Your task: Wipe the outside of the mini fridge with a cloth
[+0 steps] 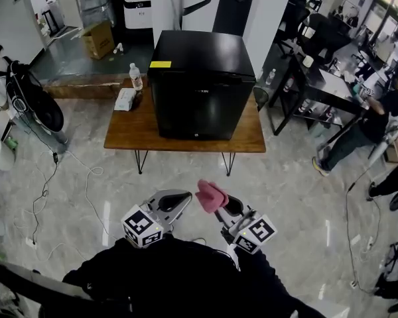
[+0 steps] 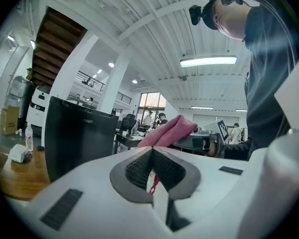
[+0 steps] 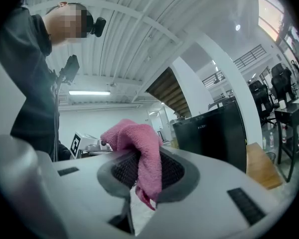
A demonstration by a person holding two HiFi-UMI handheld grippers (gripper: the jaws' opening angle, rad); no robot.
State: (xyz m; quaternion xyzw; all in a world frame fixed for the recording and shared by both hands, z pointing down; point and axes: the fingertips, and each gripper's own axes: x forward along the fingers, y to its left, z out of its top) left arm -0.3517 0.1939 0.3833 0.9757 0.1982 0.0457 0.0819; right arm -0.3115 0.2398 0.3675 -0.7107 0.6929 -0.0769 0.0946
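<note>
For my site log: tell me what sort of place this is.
Probably an open-plan office or lab workspace: desks and office chairs fill the right side, strip lights hang from a ribbed ceiling, and loose cables trail over the tiled floor.

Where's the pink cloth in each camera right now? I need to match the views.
Head view: cloth low centre, held in the right gripper.
Left gripper view: cloth centre, just above the left gripper, whose shut fingers hold nothing.
Right gripper view: cloth centre, pinched between the fingers.
Shared landmark: the black mini fridge.
</note>
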